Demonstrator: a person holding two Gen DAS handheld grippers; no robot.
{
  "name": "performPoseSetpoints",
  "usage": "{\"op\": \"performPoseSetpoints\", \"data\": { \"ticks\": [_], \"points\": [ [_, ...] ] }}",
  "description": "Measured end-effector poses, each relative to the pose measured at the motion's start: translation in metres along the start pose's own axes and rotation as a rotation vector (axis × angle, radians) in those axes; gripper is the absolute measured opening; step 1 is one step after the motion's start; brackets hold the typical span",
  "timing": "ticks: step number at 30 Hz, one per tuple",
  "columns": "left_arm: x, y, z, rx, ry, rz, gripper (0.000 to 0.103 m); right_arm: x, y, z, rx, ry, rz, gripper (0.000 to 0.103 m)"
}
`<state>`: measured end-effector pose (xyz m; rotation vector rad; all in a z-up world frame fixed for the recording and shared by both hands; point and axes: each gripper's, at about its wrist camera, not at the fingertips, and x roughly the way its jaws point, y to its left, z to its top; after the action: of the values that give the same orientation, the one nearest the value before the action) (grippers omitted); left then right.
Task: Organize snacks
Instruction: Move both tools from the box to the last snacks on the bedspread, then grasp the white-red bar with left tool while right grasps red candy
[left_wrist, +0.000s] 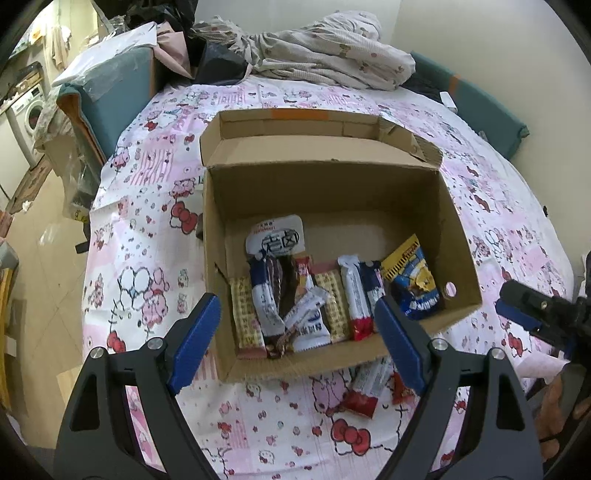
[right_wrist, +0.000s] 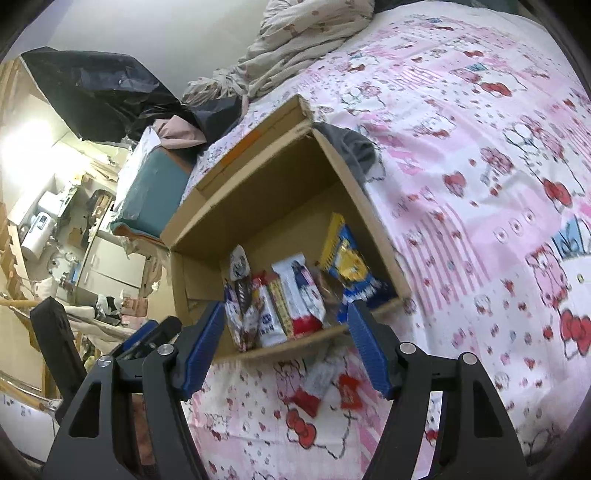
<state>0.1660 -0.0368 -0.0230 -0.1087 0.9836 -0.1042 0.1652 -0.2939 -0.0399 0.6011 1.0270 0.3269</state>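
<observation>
So there's an open cardboard box sitting on a surface covered with a pink cartoon-print cloth, and most of the snacks are already lined up along its near wall. From the left wrist view: a white pouch with dark lettering toward 12 o'clock of the row, then a dark chocolate-looking wrapper, some beige bars, a white-and-red bar, and a blue-and-yellow bag over at the 3 o'clock end. Two packets are outside the box, just in front of its near wall at 6 o'clock: a white-and-red packet and a small red one beside it. The left hand-held gripper hovers over the near edge with fingers spread wide, holding nothing. The right hand-held gripper is spread apart too, empty, above those loose packets.
</observation>
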Motion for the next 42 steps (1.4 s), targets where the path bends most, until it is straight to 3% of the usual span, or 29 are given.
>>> {"op": "performPoseSetpoints", "data": {
  "ticks": [8, 12, 15, 19, 24, 26, 28, 31, 34, 42],
  "points": [
    [-0.001, -0.007, -0.023, 0.022, 0.050, 0.012, 0.083, -0.012, -0.022, -0.018, 0.035, 0.023, -0.064, 0.071],
    [-0.001, -0.007, -0.030, 0.012, 0.076, 0.008, 0.083, -0.003, -0.045, -0.024, 0.145, 0.080, -0.043, 0.071],
    [-0.002, -0.008, -0.030, 0.008, 0.079, 0.000, 0.083, 0.021, -0.049, -0.030, 0.135, 0.185, -0.129, 0.069],
    [0.001, -0.009, -0.033, 0.017, 0.102, -0.004, 0.083, 0.061, -0.042, -0.043, 0.058, 0.325, -0.216, 0.050],
    [0.005, -0.009, -0.034, 0.012, 0.112, -0.007, 0.083, 0.108, -0.019, -0.060, -0.085, 0.451, -0.276, 0.036],
    [0.005, -0.008, -0.033, 0.015, 0.108, -0.003, 0.083, 0.118, -0.012, -0.065, -0.149, 0.471, -0.328, 0.022],
    [0.006, -0.008, -0.033, 0.012, 0.112, -0.006, 0.083, 0.122, -0.007, -0.068, -0.214, 0.468, -0.368, 0.017],
    [0.008, -0.010, -0.035, 0.018, 0.125, 0.000, 0.083, 0.117, -0.006, -0.067, -0.224, 0.460, -0.355, 0.017],
    [0.009, -0.019, -0.038, 0.053, 0.138, -0.014, 0.083, 0.103, -0.009, -0.061, -0.179, 0.428, -0.321, 0.017],
    [0.021, -0.061, -0.068, 0.220, 0.204, -0.037, 0.083, 0.036, -0.028, -0.033, -0.008, 0.239, -0.231, 0.017]
  ]
}}
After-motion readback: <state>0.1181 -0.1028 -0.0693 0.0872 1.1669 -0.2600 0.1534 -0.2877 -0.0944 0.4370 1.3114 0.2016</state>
